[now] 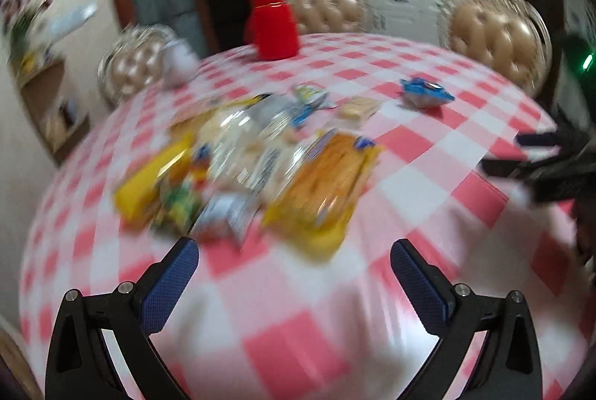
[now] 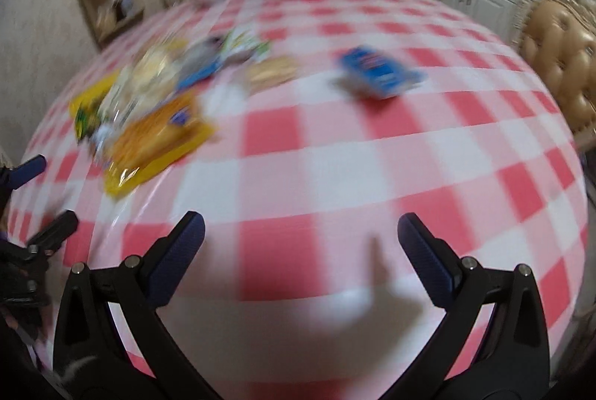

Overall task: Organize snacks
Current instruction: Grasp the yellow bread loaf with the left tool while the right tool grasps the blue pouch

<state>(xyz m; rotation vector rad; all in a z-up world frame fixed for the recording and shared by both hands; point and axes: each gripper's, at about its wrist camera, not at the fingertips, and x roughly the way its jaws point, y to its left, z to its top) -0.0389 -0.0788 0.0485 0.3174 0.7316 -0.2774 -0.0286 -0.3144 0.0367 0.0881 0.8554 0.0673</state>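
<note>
A: Surface? Room?
B: Tabletop (image 1: 428,146), pink-check cloth; red flask (image 1: 273,24) at far edge, tufted chairs (image 1: 495,35) behind.
A: Snacks?
B: Snack pile (image 1: 242,172) centre-left; blue packet (image 2: 380,72) apart.
A: Tools?
B: Left tool (image 1: 294,262), right tool (image 2: 301,236): both wide, nothing held.

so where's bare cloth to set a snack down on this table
Bare tablecloth lies ahead of the right gripper, bordered by the orange packet to its left and the blue packet beyond. Crowded: the snack pile just ahead of the left gripper.
</note>
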